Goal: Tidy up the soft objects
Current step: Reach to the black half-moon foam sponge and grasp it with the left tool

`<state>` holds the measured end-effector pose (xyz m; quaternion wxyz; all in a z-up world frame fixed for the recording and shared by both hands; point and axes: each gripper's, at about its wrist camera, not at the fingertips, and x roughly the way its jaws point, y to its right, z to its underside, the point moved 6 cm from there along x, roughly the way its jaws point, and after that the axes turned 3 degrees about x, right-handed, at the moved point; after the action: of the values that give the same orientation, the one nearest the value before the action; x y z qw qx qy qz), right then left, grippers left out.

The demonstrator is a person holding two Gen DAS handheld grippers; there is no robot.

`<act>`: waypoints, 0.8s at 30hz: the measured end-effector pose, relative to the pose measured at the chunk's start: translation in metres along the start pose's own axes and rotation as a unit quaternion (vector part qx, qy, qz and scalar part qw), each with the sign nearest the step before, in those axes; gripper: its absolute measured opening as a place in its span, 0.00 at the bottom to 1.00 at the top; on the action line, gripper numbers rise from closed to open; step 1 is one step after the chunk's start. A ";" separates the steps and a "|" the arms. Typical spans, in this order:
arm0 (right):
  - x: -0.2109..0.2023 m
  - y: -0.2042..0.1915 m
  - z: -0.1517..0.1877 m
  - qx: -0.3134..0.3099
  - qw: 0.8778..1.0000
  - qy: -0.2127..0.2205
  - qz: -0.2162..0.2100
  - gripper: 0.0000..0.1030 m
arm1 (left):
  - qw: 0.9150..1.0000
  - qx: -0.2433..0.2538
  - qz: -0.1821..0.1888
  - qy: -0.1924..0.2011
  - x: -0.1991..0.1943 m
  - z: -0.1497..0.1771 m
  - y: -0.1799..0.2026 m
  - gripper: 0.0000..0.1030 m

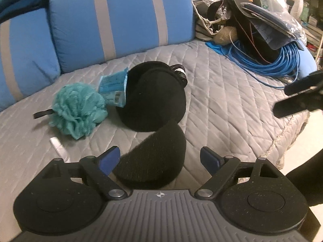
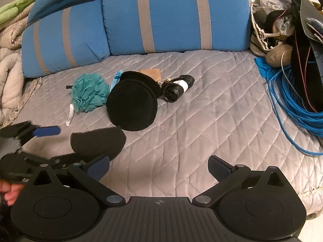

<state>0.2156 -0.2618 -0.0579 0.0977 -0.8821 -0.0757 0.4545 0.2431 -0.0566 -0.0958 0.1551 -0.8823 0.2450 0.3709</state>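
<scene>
Lying between left claw (image 1: 159, 159) tips: black pad (image 1: 153, 161)

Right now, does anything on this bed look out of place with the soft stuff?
Yes. A coil of blue cable sprawls on the right side of the quilt, with loops trailing loose toward the middle. It sits beside a heap of bags and straps, none of it soft like the teal pouf or black pads.

The quilt (image 2: 201, 111) is grey, stitched in diamonds. The cushions (image 2: 173, 16) are blue with grey stripes. The pouf (image 2: 88, 94) is teal (its loop black), the pads (image 2: 131, 106) black, the cable (image 2: 292, 104) bright blue, and the fingertips (image 2: 219, 169) dark blue on black arms.
</scene>
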 end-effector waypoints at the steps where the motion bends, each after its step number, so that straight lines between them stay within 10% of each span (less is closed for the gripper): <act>1: 0.001 0.000 0.000 0.001 1.000 -0.003 -0.001 1.00 | 1.000 0.002 0.003 -0.002 0.005 -0.001 -0.002 0.85; 19: 0.003 0.005 0.006 0.031 0.999 -0.019 -0.018 1.00 | 0.994 0.101 -0.011 -0.045 0.065 0.021 -0.001 0.93; 24: 0.001 0.005 0.007 0.031 0.999 -0.016 -0.020 1.00 | 0.996 0.079 0.006 -0.037 0.057 0.019 -0.001 0.80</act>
<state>0.2113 -0.2655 -0.0638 0.1329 -0.8697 -0.0806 0.4684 0.2672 -0.0649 -0.1508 0.2312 -0.8515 0.2728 0.3836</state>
